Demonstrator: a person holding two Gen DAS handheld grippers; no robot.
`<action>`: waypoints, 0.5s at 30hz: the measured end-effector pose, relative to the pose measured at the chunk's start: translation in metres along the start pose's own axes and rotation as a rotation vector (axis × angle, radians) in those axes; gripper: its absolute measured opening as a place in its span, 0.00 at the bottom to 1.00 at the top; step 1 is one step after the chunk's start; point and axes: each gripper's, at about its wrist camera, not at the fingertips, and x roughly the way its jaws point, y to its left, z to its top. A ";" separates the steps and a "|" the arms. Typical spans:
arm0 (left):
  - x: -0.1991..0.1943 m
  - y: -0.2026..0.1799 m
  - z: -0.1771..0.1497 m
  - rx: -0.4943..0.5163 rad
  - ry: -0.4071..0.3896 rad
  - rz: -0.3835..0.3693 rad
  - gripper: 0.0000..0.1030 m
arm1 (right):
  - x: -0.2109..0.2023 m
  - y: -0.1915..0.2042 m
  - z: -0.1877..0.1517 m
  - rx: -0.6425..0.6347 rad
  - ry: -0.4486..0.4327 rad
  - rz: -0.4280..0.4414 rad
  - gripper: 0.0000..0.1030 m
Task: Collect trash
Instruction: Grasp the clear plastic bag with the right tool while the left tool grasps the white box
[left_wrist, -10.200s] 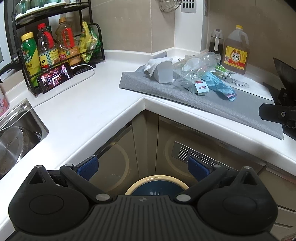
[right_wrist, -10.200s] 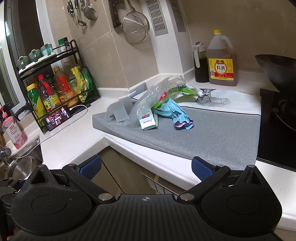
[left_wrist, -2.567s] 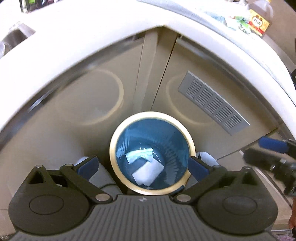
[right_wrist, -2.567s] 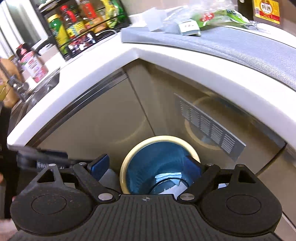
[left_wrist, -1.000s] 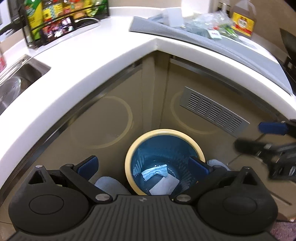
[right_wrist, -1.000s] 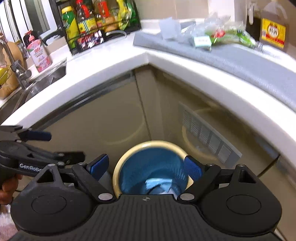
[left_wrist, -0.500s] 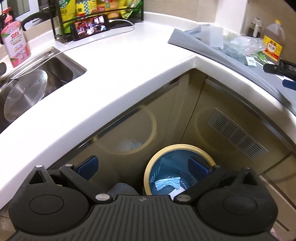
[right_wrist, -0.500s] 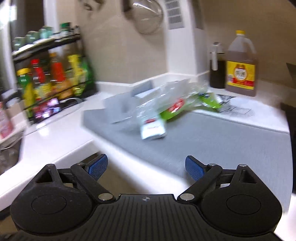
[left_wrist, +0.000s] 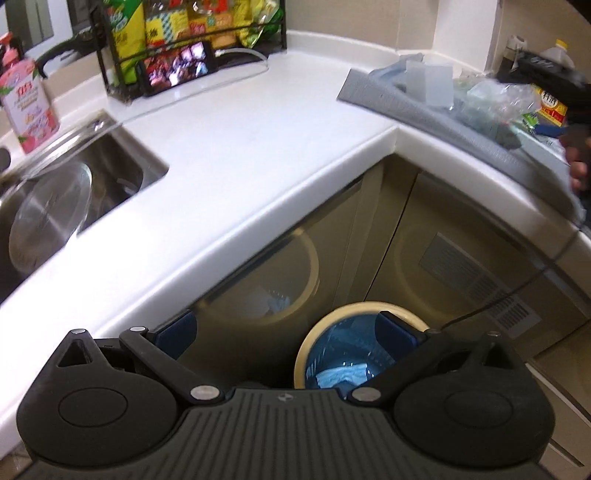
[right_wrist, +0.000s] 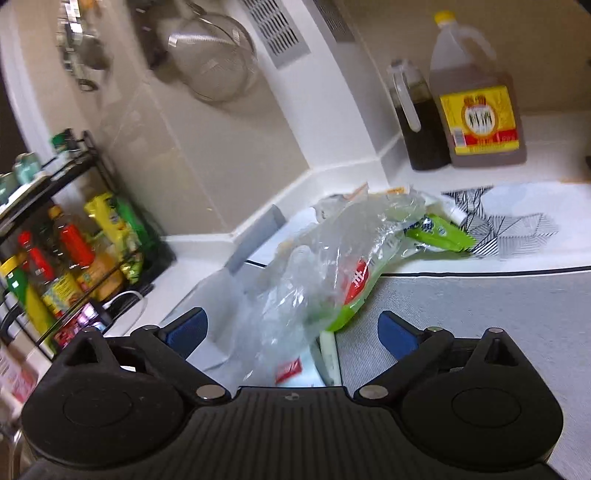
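Left wrist view: my left tongs (left_wrist: 284, 330) are spread and empty, hanging above the blue bin (left_wrist: 354, 354) on the floor; it sits just below and right of them, paper already inside. White tabletop (left_wrist: 236, 147) ahead, sink (left_wrist: 70, 184) far left.

Right wrist view: step in hand is reaching for the next trash. My right tongs (right_wrist: 291, 328) are opening, nothing pinched; the clear plastic bag (right_wrist: 325, 269) lies between and just ahead of them on the grey mat (right_wrist: 480, 317). Next, I'd say: push in, close on the bag. Oil jug (right_wrist: 476, 107) far right, spice rack (right_wrist: 55, 251) left.
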 end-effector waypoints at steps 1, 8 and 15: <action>-0.001 -0.003 0.004 0.008 -0.010 0.001 1.00 | 0.009 -0.001 0.002 0.015 0.015 -0.004 0.87; -0.001 -0.021 0.061 0.052 -0.142 0.011 1.00 | -0.004 -0.011 -0.009 -0.057 -0.061 -0.021 0.15; 0.014 -0.068 0.161 0.038 -0.274 -0.118 1.00 | -0.074 -0.042 -0.020 -0.025 -0.204 0.004 0.15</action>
